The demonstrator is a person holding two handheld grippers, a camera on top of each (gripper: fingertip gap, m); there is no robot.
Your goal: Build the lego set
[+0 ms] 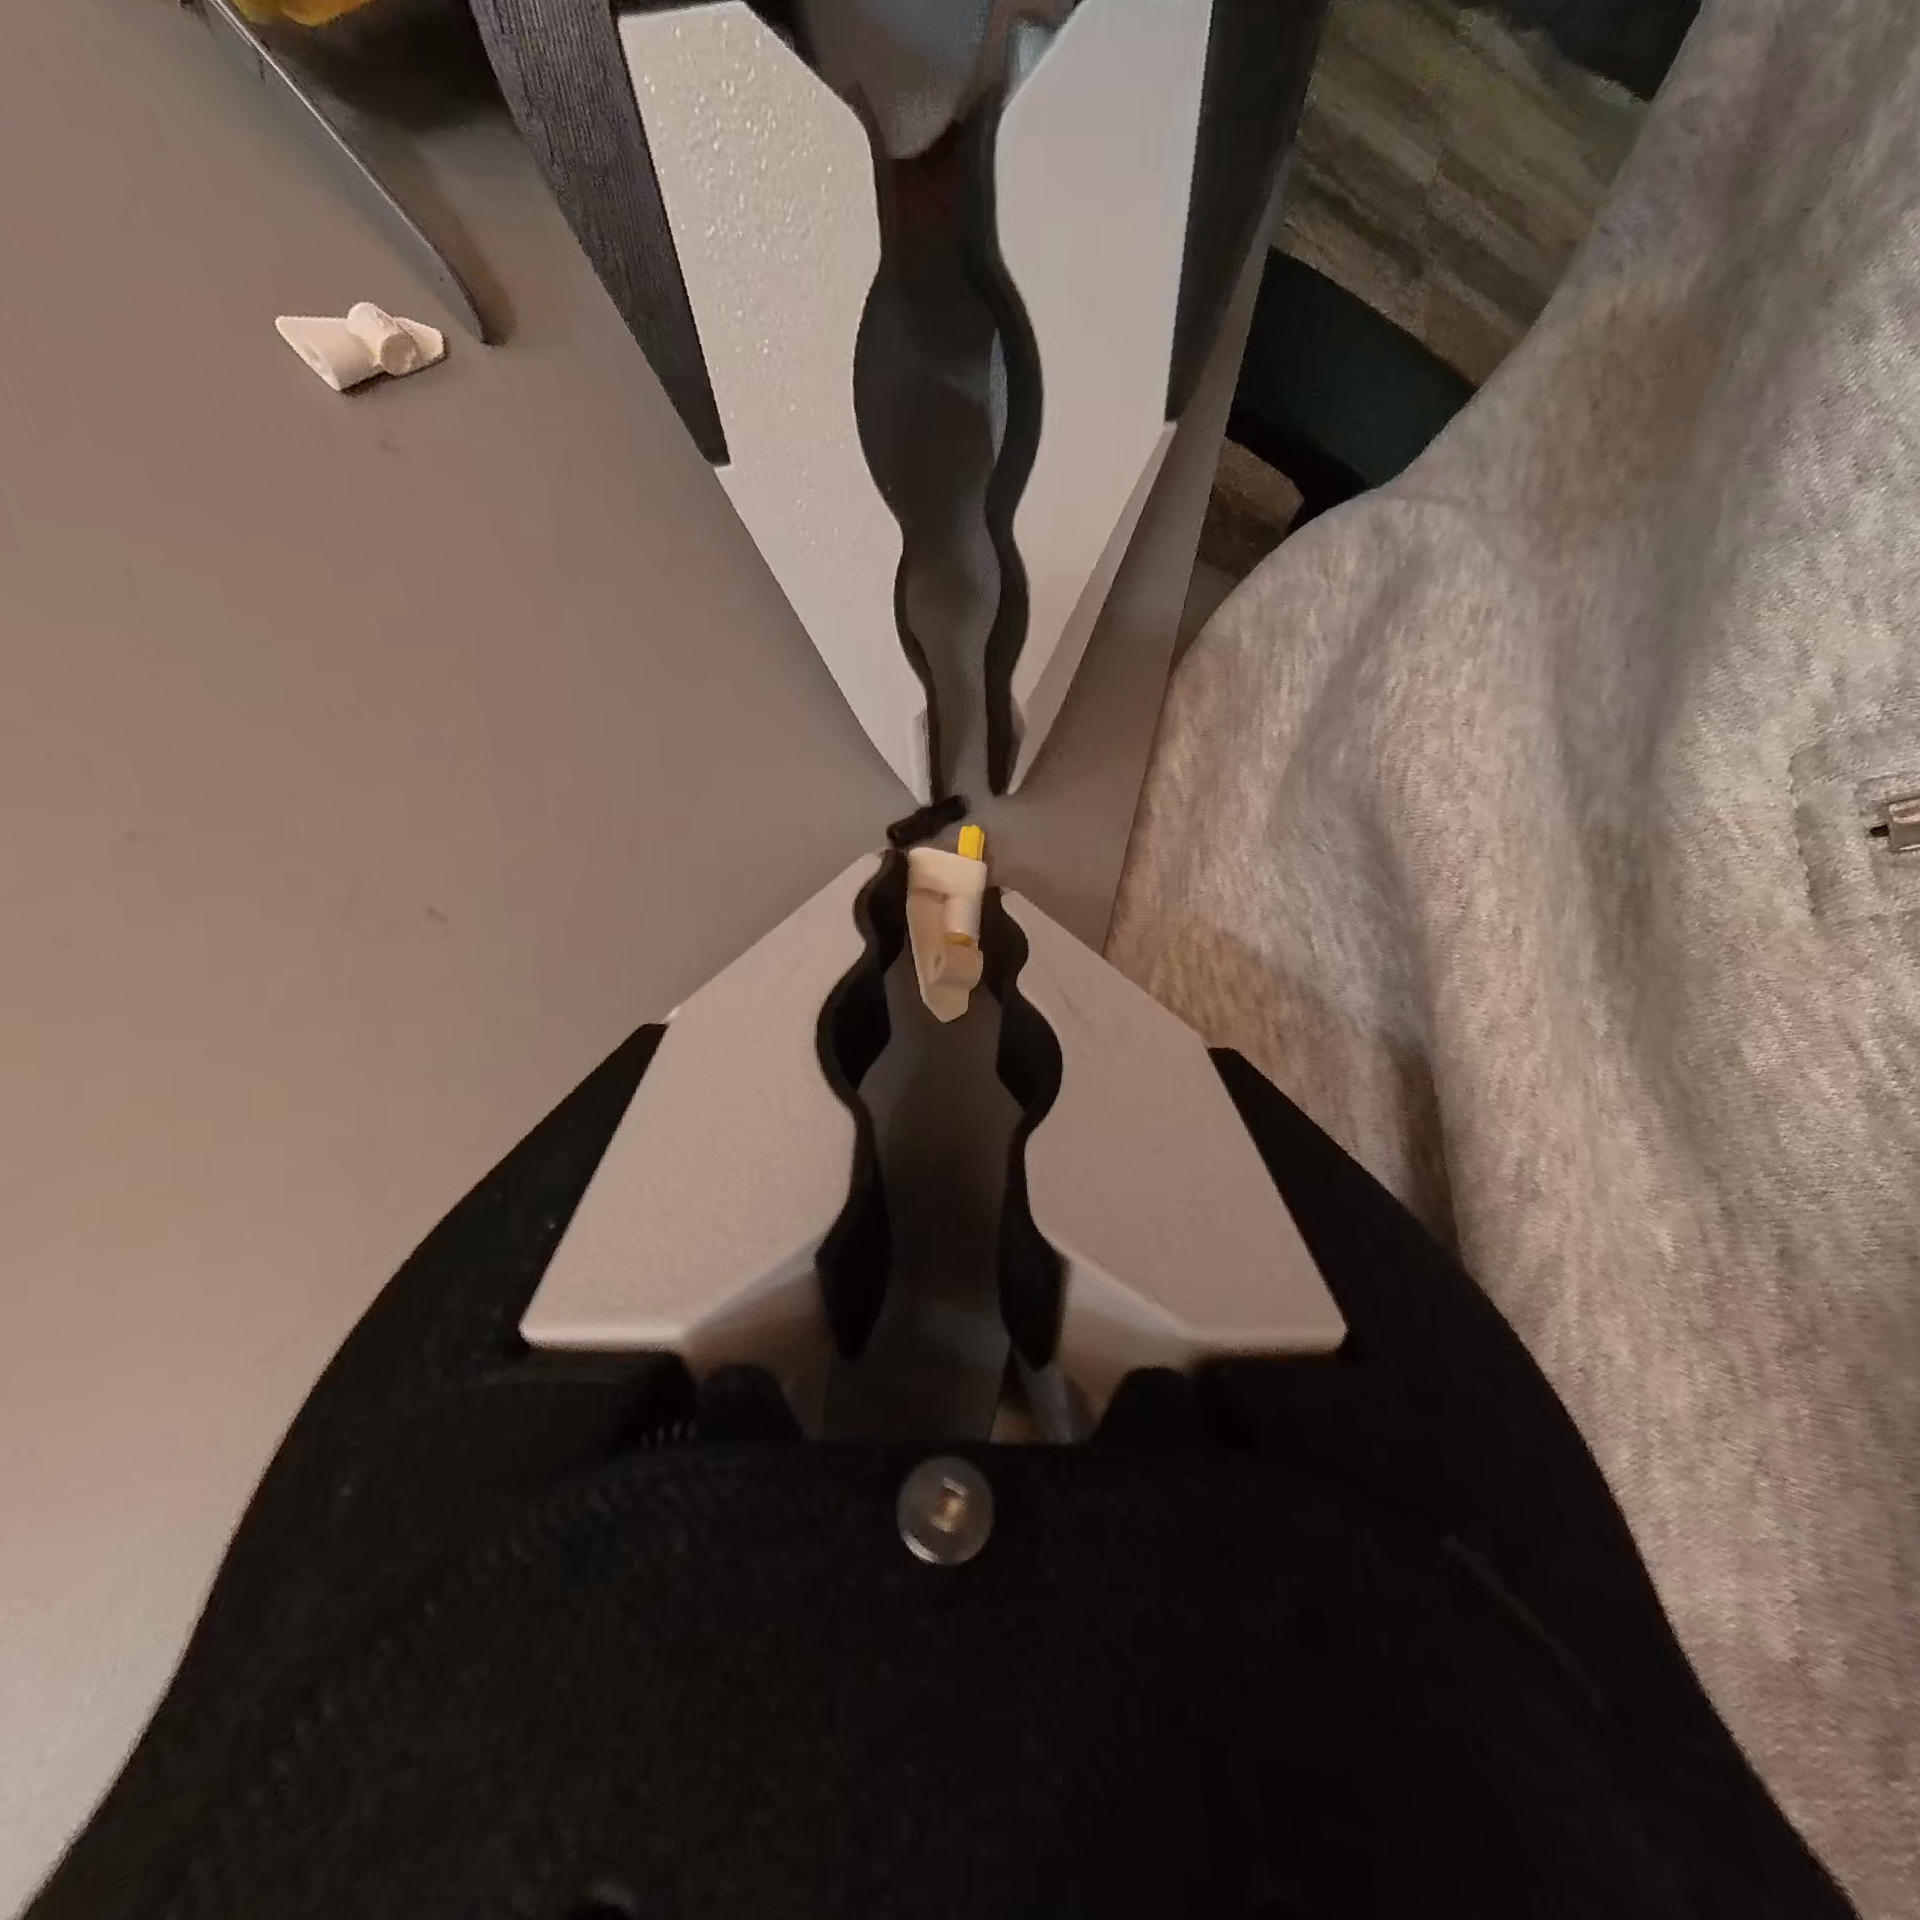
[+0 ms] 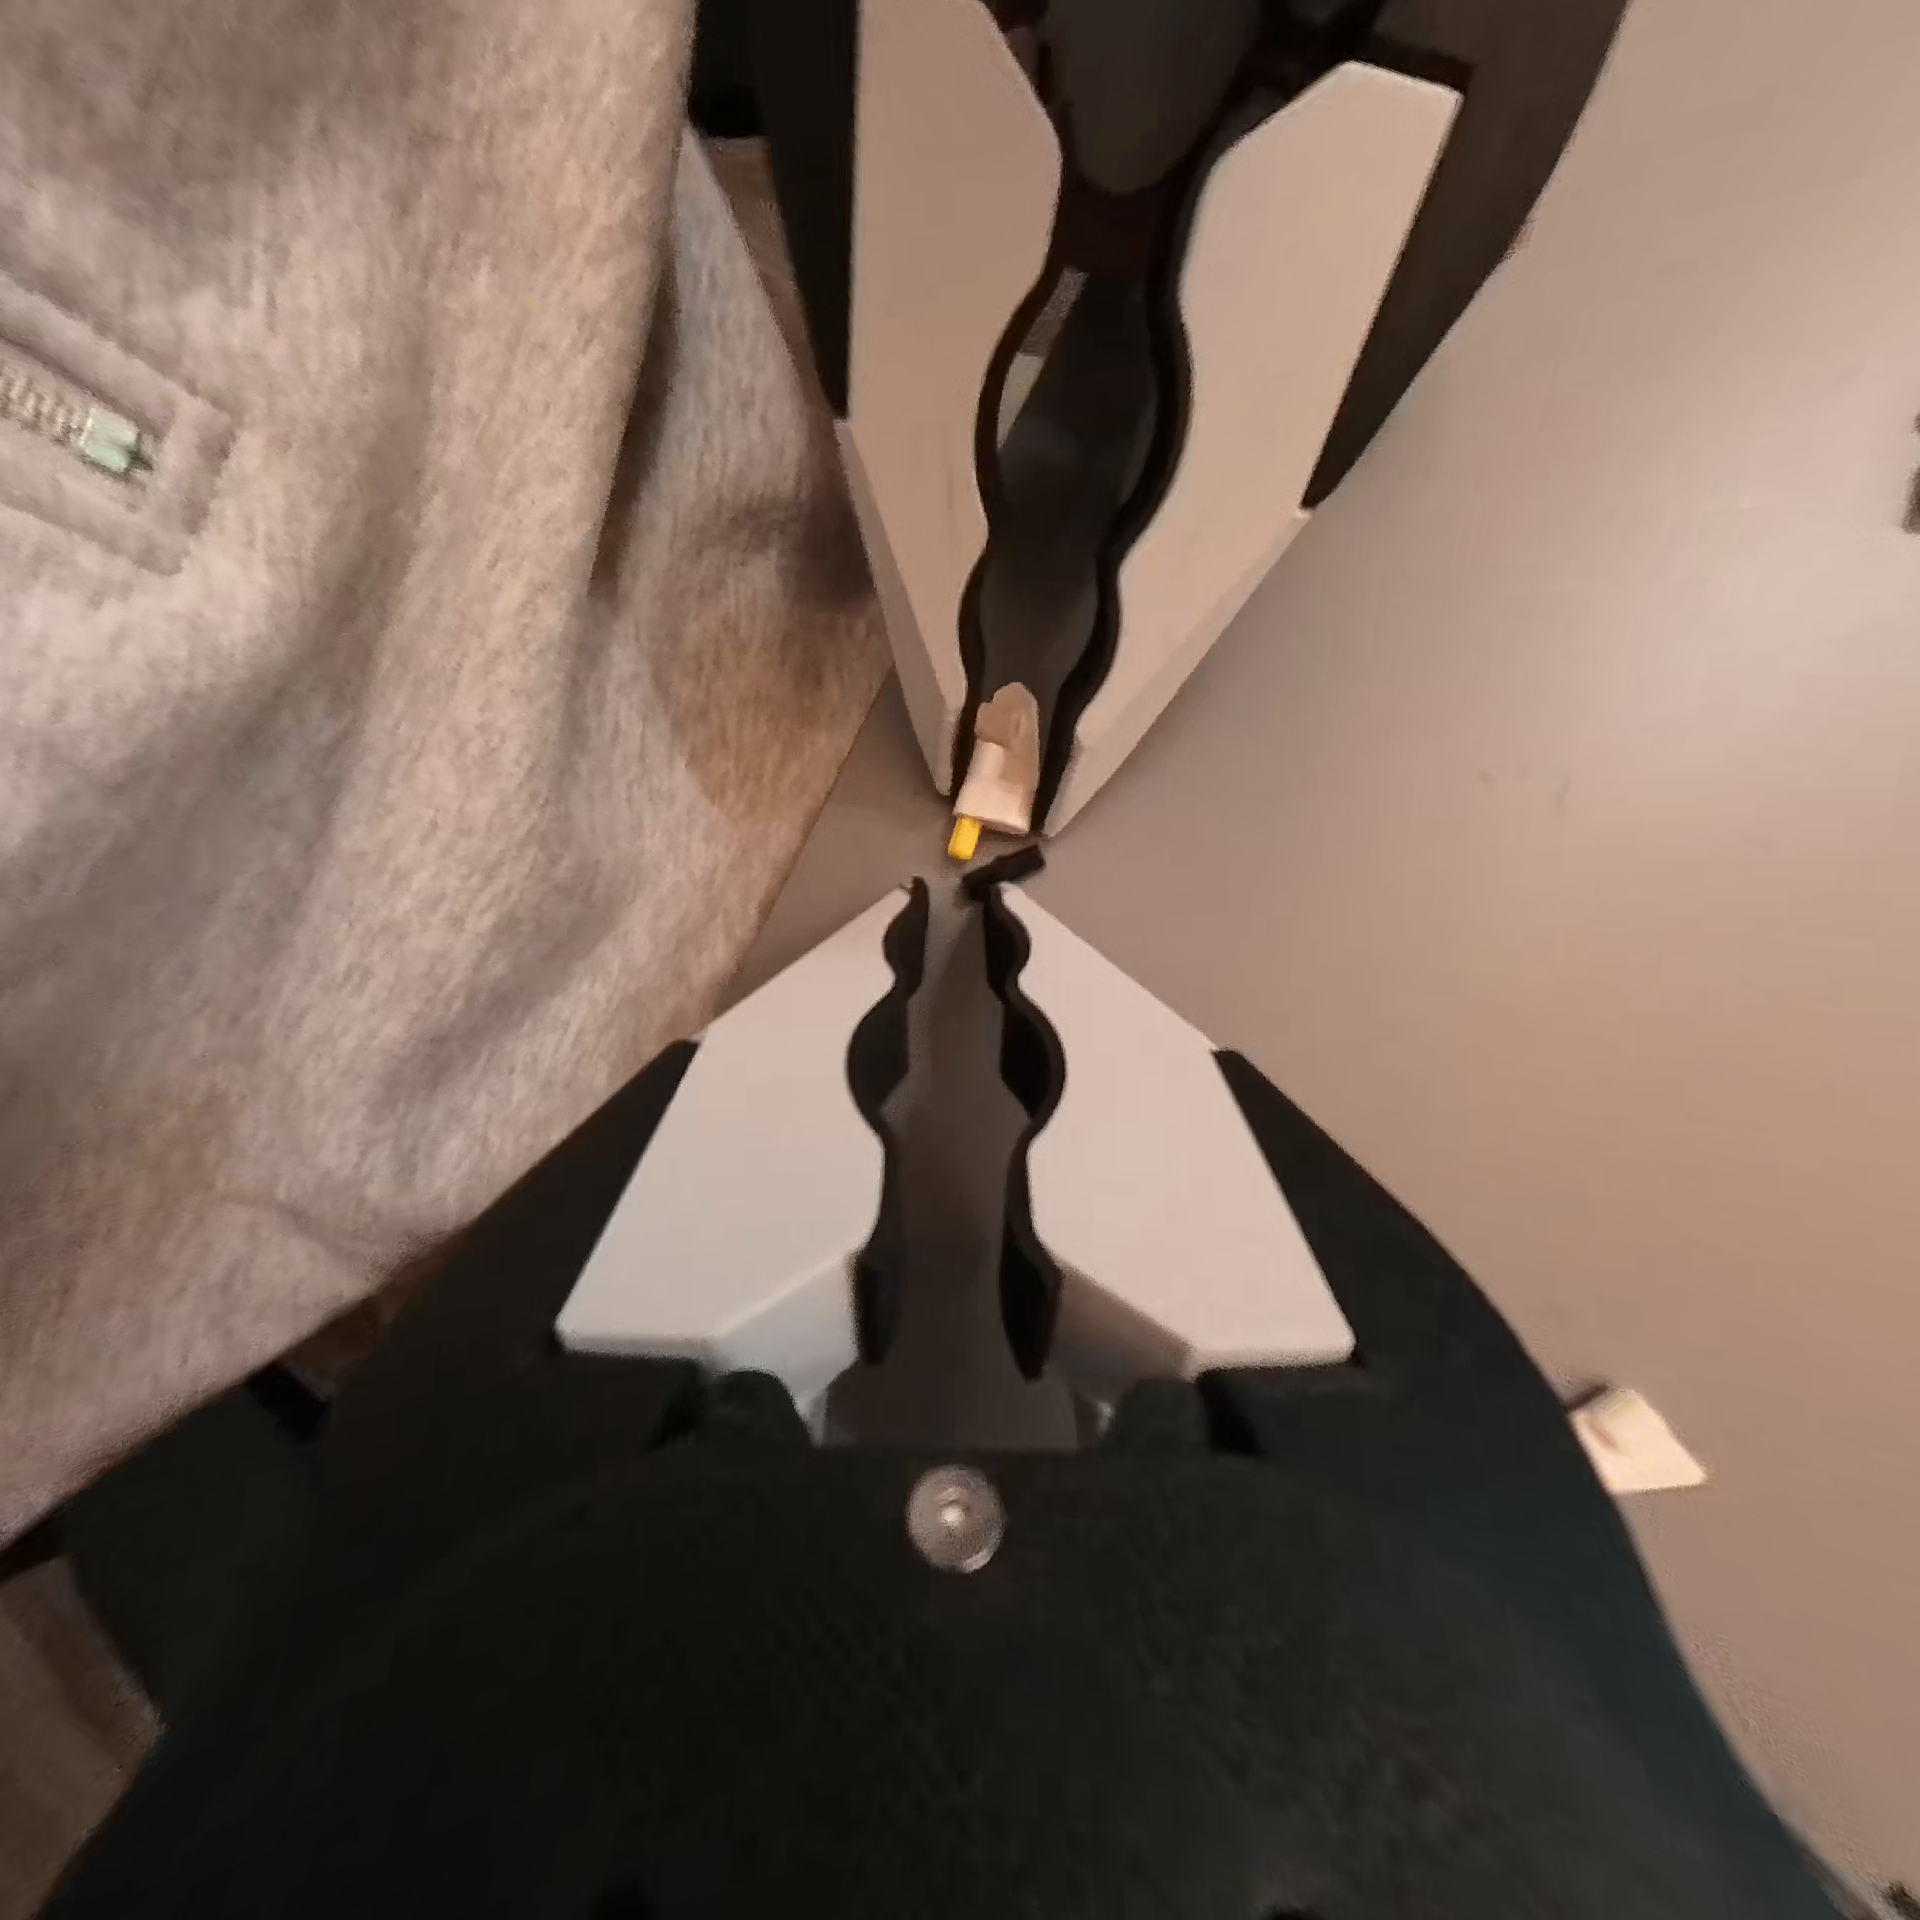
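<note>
My left gripper (image 1: 940,868) is shut on a small white lego piece (image 1: 943,935) with a yellow pin (image 1: 971,840) sticking out of its front end. My right gripper (image 2: 956,888) faces it tip to tip and pinches a tiny black pin (image 2: 1003,868) at its fingertips. The black pin (image 1: 928,821) sits just beside the yellow pin, almost touching the white piece. In the right wrist view the left gripper (image 2: 1003,810) comes from the top with the white piece (image 2: 1003,764) and yellow pin (image 2: 963,836). The right gripper (image 1: 961,784) also shows in the left wrist view.
Both grippers hover over the near edge of a grey table (image 1: 312,727). Another white lego piece (image 1: 358,348) lies on the table; it also shows in the right wrist view (image 2: 1636,1439). A person's grey fleece garment (image 1: 1558,935) is close beside the grippers. A dark object (image 1: 364,177) lies at the back. Both grippers' tips are close together, under 4 cm apart.
</note>
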